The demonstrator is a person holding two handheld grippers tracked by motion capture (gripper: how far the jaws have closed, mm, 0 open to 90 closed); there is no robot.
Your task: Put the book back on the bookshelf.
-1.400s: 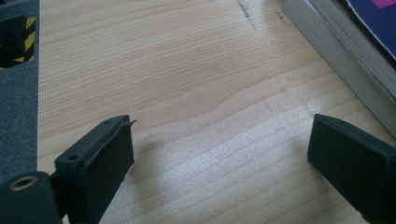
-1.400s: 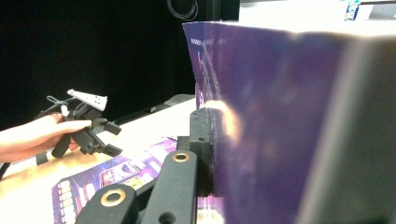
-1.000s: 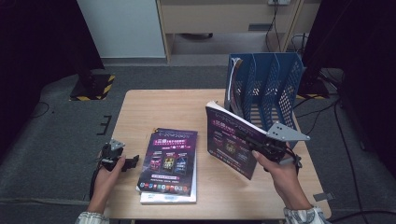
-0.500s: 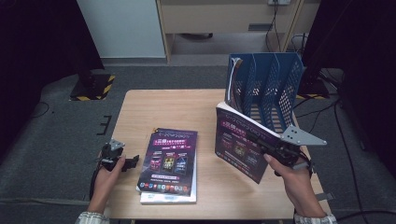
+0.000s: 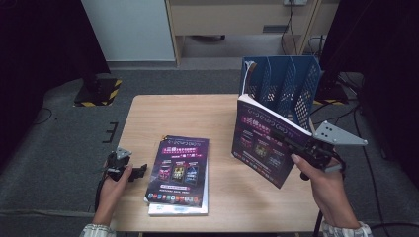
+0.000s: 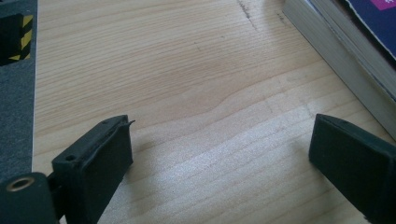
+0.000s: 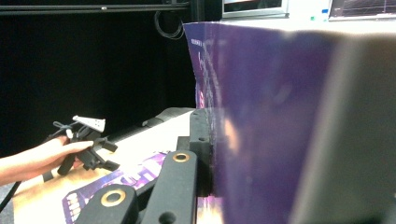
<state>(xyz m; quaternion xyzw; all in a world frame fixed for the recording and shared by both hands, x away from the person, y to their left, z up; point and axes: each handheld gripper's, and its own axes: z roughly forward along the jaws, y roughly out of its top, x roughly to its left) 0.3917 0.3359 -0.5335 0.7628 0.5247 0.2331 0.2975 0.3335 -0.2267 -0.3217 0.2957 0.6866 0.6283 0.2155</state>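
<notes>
A: What's the main thing here?

B: A purple book (image 5: 262, 148), held up off the table (image 5: 188, 116), tilted, cover facing the person. It's at the table's right side, just in front of a blue file rack (image 5: 286, 84) w/ upright slots. Top edge of the book overlaps the rack's front in the high view; can't tell if they touch.

A: Who's holding it?

B: The right gripper (image 5: 301, 148), clamped on the book's right edge, jaws nearly together w/ the book pinched between them. In the right gripper view the purple cover (image 7: 266, 121) stands right against the near black jaw.

A: And the other hand?

B: The left gripper (image 5: 133, 170) rests at the table's left edge, near the front, jaws spread wide, nothing between them. Left gripper view shows bare wood betw. the two black jaws.

A: Anything else on the table?

B: A stack of books (image 5: 180, 173) lying flat, front-left of centre, same purple cover on top. It's just beside the left gripper, well apart from the held book.
</notes>
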